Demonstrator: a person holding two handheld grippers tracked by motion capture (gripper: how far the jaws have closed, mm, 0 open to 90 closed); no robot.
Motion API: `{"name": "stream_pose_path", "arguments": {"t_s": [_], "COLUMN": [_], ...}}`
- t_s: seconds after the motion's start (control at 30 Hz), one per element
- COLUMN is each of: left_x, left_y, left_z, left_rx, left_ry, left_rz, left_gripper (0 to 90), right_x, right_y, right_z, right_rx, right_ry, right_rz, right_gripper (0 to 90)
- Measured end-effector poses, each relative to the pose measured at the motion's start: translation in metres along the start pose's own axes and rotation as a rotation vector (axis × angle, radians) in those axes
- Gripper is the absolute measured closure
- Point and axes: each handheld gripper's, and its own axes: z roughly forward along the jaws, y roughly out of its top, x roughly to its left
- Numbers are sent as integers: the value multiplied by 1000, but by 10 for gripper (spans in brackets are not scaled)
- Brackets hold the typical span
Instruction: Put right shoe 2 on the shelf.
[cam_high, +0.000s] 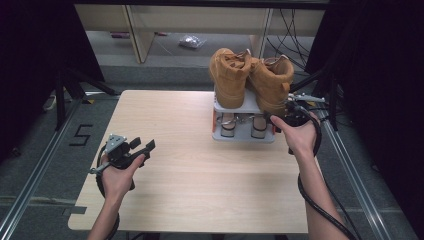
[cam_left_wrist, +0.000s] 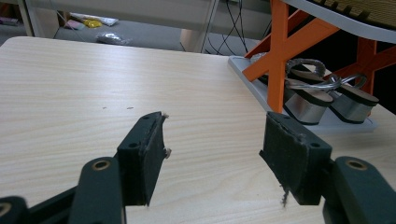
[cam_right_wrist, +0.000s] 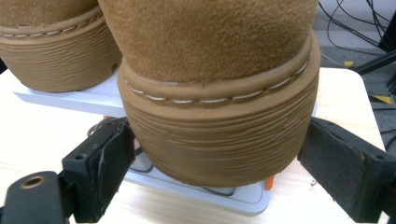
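The only writing I can read is a black "5" (cam_high: 81, 134) taped on the floor off the left edge of the surface (cam_high: 190, 185); the boots carry no label I can make out.

My right gripper (cam_high: 295, 111) sits at the right end of the shoe rack (cam_high: 243, 135), near the far right corner of the surface. Its fingers (cam_right_wrist: 109, 158) stand wide apart on either side of the right boot (cam_high: 272, 82), at the ribbed sole of its heel; whether the pads touch it I cannot tell. The boot stands on the rack's white top shelf beside the left boot (cam_high: 229, 75).

My left gripper (cam_high: 142, 147) hangs over the near left part of the surface, fingers (cam_left_wrist: 144, 154) spread, nothing between them.

The sandals (cam_left_wrist: 327, 93) on the lower shelf are partly hidden by the orange struts (cam_left_wrist: 279, 51).
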Motion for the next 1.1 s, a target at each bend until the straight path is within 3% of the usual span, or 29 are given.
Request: {"name": "stream_pose_path", "arguments": {"t_s": [0.07,0.37,0.43,0.5,0.57,0.6,0.67,0.77,0.8,0.9,0.93,1.1], "left_x": [0,0,0,0,0,0,-1,-1,-1,-1,-1,1], "left_y": [0,0,0,-1,-1,-1,-1,-1,-1,-2,-2,-2], "left_z": [0,0,0,1,1,1,1,2,2,2,2,1], "left_rx": [0,1,1,3,4,5,5,4,6,5,6,5], "left_ry": [1,-1,1,2,0,-1,-2,-5,-3,-5,-4,-5], "left_rz": [0,4,2,2,3,5,4,5,4,4,5,-2], "left_gripper": [379,379,378,378,378,378,378,378,378,378,378,377], "right_x": [4,7,6,10,9,11,7,10,8,10,9,12], "right_y": [2,7,8,8,10,10,12,12,13,11,11,6], "right_z": [-1,4,6,7,8,8,9,9,9,10,10,3], "right_rx": [-4,8,12,15,21,32,37,39,45,53,51,31], "right_ry": [-7,-24,-26,-32,-36,-32,-29,-40,-47,-49,-47,-49], "right_rz": [26,34,14,48,33,62,19,35,0,17,-1,8], "right_gripper": [123,122,122,121,121,120,119,118,116,114,115,156]}}
